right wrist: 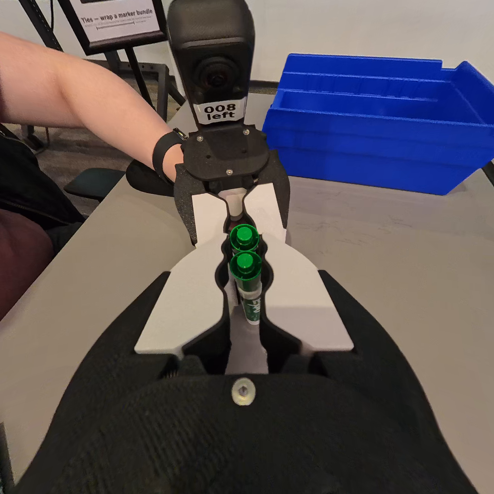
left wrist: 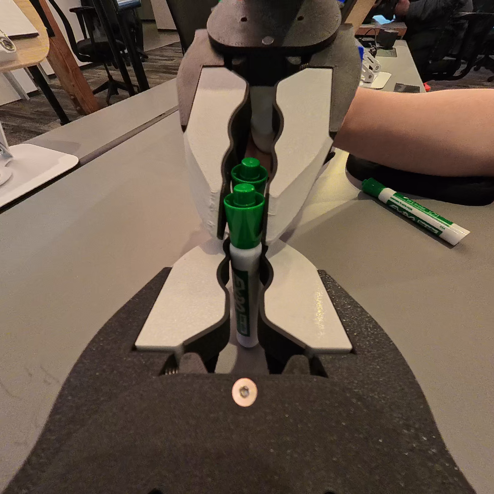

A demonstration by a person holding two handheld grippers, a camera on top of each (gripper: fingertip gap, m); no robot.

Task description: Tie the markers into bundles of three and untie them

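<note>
Black hand-held gripper (left wrist: 244,267), white fingers (left wrist: 187,299), silver screw (left wrist: 244,392)

markers: 3 green-capped total | 2 upright, clamped betw. grippers – near marker (left wrist: 244,267), far marker (left wrist: 249,172) | 1 loose marker (left wrist: 414,211) lying flat on table (left wrist: 80,267) | grippers: 2 – left gripper (left wrist: 244,256), right gripper (right wrist: 244,256) | blue bin (right wrist: 374,128): 1 | forearms in view: 2

Your left gripper (left wrist: 244,256) is closed on an upright green-capped marker (left wrist: 244,267). Facing it tip to tip, your right gripper (left wrist: 246,219) pinches a second green marker (left wrist: 249,172) just behind the first. A third marker (left wrist: 413,211) lies flat on the grey table (left wrist: 107,240) near your forearm (left wrist: 417,128).
</note>
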